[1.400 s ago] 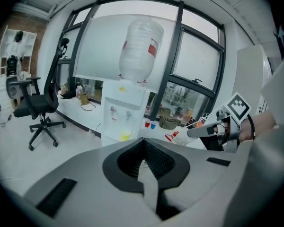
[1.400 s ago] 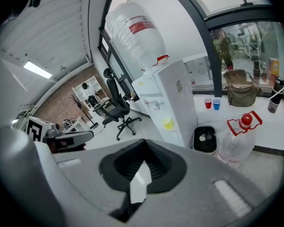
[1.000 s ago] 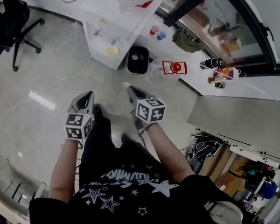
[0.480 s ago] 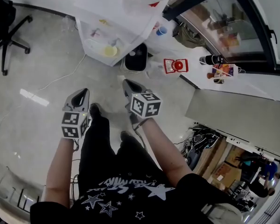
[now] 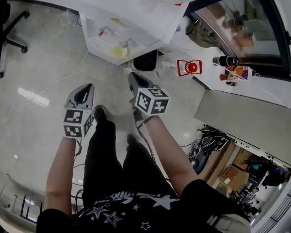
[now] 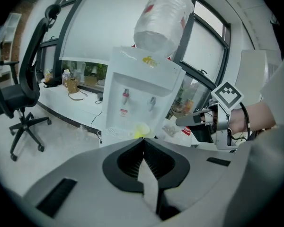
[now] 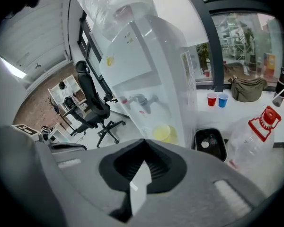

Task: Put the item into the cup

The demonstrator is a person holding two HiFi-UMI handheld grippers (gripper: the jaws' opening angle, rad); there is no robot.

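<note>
I stand on a grey floor facing a white water dispenser [image 5: 121, 28] with a yellow cup [image 5: 119, 51] in its tap bay. That yellow cup [image 7: 162, 132] also shows in the left gripper view [image 6: 141, 129]. A red cup [image 7: 211, 100] and a blue cup [image 7: 222, 100] stand on the white counter by the window. My left gripper [image 5: 89, 87] and right gripper [image 5: 131, 76] are held side by side in front of me, both shut with nothing between the jaws. The shut jaws fill the lower half of each gripper view [image 6: 143, 143] [image 7: 143, 144].
A black bin [image 5: 145, 60] sits on the floor beside the dispenser. A clear water jug with a red cap [image 7: 255, 136] lies to the bin's right. An office chair [image 5: 2, 28] stands at the far left. A large water bottle [image 6: 161, 18] tops the dispenser.
The dispenser, bin and jug have slid a little right and lower in the head view. Both grippers stay shut, side by side, and sit slightly higher in the frame.
</note>
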